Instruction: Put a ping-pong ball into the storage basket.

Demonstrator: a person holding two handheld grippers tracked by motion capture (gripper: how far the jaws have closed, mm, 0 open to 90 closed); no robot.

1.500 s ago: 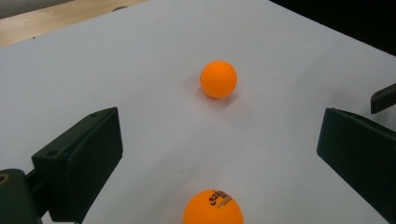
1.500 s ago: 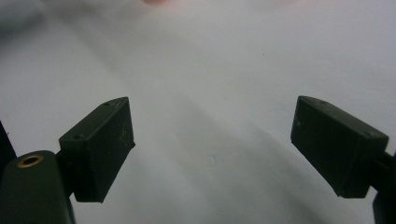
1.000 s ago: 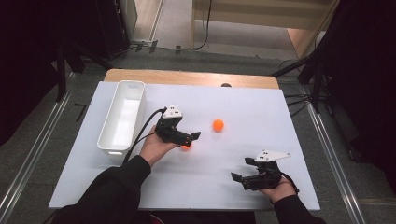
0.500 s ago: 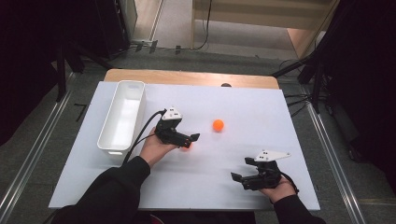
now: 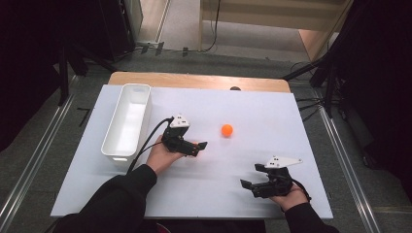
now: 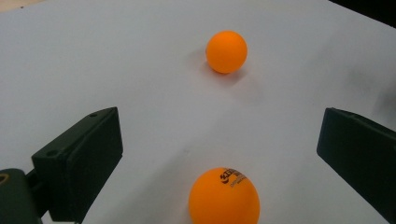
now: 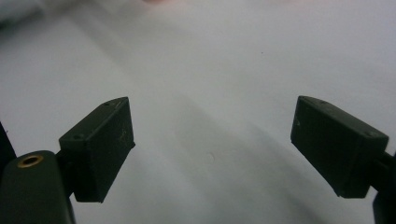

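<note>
Since the earlier frames the left gripper point(image 5: 197, 147) has edged slightly toward the person's right along the bench point(image 5: 301, 116), and the near orange ball point(image 6: 224, 196), which showed as a sliver at the jaw tips a second ago, is now hidden under the gripper in the high view. Its jaws stand wide apart, and in the left gripper view the near orange ball lies on the white surface between them, touching neither and gripped by nothing. Black print marks its top. Ahead of the jaws, well apart from that ball, a second orange ball point(image 5: 227, 129) rests alone on the bench. To the left of the hand stands a long white bin point(image 5: 127, 121), near the bench's left edge. The right gripper point(image 5: 252, 182) has stayed near the front right of the bench, jaws wide apart with bare white surface between them. A wooden strip point(image 5: 194, 81) runs along the far edge.
</note>
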